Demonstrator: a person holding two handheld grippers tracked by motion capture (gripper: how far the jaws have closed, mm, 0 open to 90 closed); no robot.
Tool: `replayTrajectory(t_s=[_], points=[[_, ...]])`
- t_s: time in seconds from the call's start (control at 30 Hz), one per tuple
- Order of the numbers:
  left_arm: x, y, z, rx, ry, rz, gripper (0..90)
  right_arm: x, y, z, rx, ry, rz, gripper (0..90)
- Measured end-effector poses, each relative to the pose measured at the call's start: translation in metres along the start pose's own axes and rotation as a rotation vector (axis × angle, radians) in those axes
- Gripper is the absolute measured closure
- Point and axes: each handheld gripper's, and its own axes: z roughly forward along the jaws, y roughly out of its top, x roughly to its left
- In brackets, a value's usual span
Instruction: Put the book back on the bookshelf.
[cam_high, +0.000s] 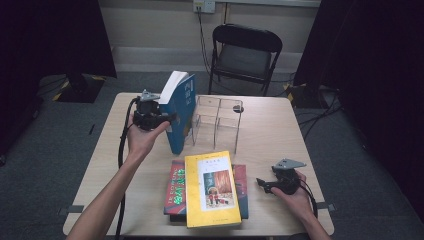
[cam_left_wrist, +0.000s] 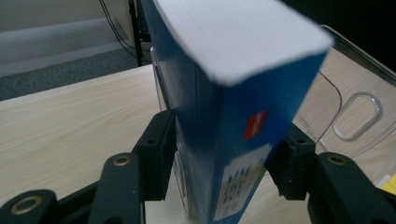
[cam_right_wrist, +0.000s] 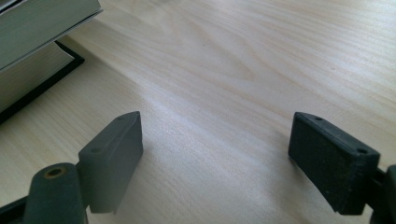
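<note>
Left gripper (cam_high: 167, 119) clamps the blue book (cam_high: 180, 112) upright, just beside the clear rack (cam_high: 218, 120). Best approach: keep it vertical, line the spine up with a slot, lower slowly. Right gripper (cam_high: 263, 184) rests released on the surface (cam_high: 270, 135).

Recording lab, black curtains (cam_high: 50, 35), floor cables (cam_high: 320, 117), folding chair (cam_high: 245, 50), taped table (cam_high: 270, 135)

Wooden table (cam_high: 270, 135): clear rack (cam_high: 218, 117), stacked books (cam_high: 207, 192)
</note>
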Motion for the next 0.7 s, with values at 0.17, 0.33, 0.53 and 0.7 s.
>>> replayTrajectory(t_s=[0.17,0.33,0.53,0.7], points=[[0.000,-0.009,0.003,-0.008,-0.010,0.000,48.4,0.000,0.000,0.000,0.000,-0.001,0.002,17.7],[0.000,-0.019,0.008,-0.017,-0.019,0.000,47.5,0.000,0.000,0.000,0.000,-0.001,0.003,17.7],[-0.001,-0.026,0.007,-0.031,-0.035,-0.005,50.7,0.000,0.000,0.000,0.000,-0.001,0.003,17.7],[-0.001,-0.030,0.004,-0.035,-0.051,-0.013,50.5,0.000,0.000,0.001,0.001,-0.001,0.003,17.7]])
